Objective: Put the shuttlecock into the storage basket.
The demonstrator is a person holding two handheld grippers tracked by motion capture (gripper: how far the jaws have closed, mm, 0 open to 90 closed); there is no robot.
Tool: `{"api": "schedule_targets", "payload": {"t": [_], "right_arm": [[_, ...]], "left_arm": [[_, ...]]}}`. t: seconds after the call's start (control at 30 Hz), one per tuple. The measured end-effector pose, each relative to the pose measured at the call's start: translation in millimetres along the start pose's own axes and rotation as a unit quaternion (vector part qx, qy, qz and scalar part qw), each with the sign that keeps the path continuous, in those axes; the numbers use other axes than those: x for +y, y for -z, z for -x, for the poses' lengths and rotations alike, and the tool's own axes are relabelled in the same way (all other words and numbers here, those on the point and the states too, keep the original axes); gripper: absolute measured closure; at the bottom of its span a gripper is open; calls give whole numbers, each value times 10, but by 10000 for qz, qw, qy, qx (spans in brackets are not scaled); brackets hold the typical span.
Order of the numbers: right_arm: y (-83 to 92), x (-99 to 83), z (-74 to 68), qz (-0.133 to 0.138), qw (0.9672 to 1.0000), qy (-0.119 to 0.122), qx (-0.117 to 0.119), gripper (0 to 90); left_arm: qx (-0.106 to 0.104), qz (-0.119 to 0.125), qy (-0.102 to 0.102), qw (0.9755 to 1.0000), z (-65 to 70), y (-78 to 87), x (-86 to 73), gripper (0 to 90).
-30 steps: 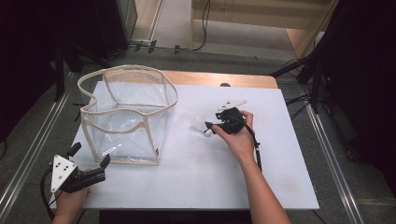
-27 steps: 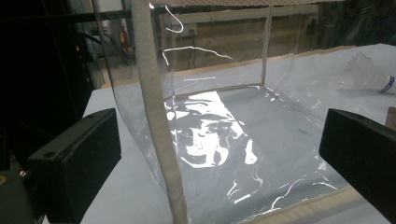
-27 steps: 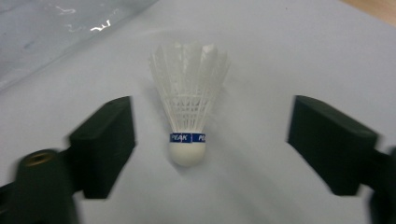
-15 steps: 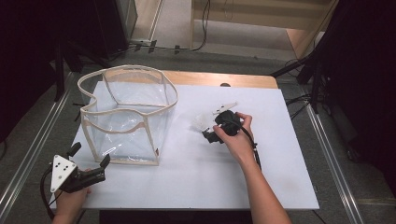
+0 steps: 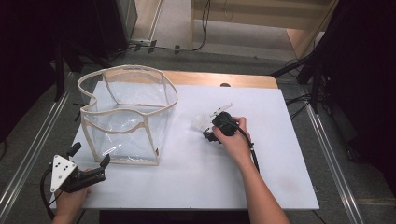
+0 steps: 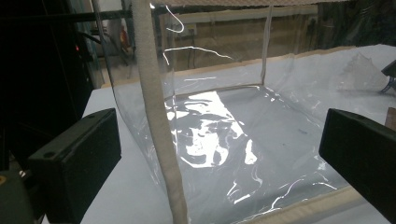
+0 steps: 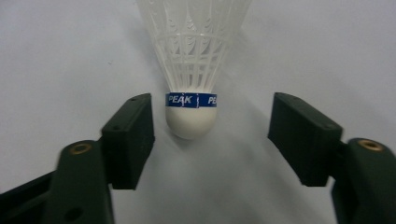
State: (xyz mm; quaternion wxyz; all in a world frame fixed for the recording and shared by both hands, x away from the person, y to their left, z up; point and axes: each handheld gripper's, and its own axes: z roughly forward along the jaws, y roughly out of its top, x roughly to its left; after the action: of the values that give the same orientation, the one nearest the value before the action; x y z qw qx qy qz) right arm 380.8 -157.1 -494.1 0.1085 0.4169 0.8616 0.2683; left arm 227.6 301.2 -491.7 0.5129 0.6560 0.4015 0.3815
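Right hand-held gripper (image 7: 210, 135) gapes around shuttlecock (image 7: 194, 70), apparently not gripping.

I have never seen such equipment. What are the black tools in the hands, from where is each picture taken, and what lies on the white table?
A person holds a hand tool with two black jaws in each hand. One camera looks down from above the table; there the left gripper is at the near left corner and the right gripper is mid-table. Two other cameras ride on the tools and look along their jaws. On the table stand a clear plastic bag with beige edging, open at the top, and lies a white shuttlecock with a blue band. Both tools are open and hold nothing; the right one's jaws stand either side of the shuttlecock's cork.
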Motion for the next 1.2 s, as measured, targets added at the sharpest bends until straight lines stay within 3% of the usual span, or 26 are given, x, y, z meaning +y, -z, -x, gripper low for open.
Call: {"api": "schedule_targets", "payload": {"t": [0.1, 0.23, 0.3, 0.33, 0.47, 0.77, 1.2], "right_arm": [[-18, 0, -19, -55, 9999, -11, 136, 430], [-45, -2, -34, -69, 10000, -47, 7, 482], [-44, -3, -25, -36, 10000, -52, -16, 554], [-42, -4, -17, -1, 9999, -69, 86, 614], [-32, 1, -19, -7, 10000, -43, 44, 620], [99, 12, 1, 244, 9996, -171, -15, 623], [301, 102, 32, 460, 9987, -199, 52, 624]], "left_arm": [[-3, -3, -8, 10000, 1, 1, 0, 0], [-5, 1, -3, 10000, 1, 2, -1, 0], [-6, -2, -11, 10000, 1, 2, 0, 0], [-4, -3, -9, 10000, 1, 1, 0, 0], [-5, 1, -9, 10000, 0, 1, 0, 0], [-6, 5, -8, 10000, 0, 2, 0, 0], [5, 0, -6, 10000, 1, 3, 0, 0]]}}
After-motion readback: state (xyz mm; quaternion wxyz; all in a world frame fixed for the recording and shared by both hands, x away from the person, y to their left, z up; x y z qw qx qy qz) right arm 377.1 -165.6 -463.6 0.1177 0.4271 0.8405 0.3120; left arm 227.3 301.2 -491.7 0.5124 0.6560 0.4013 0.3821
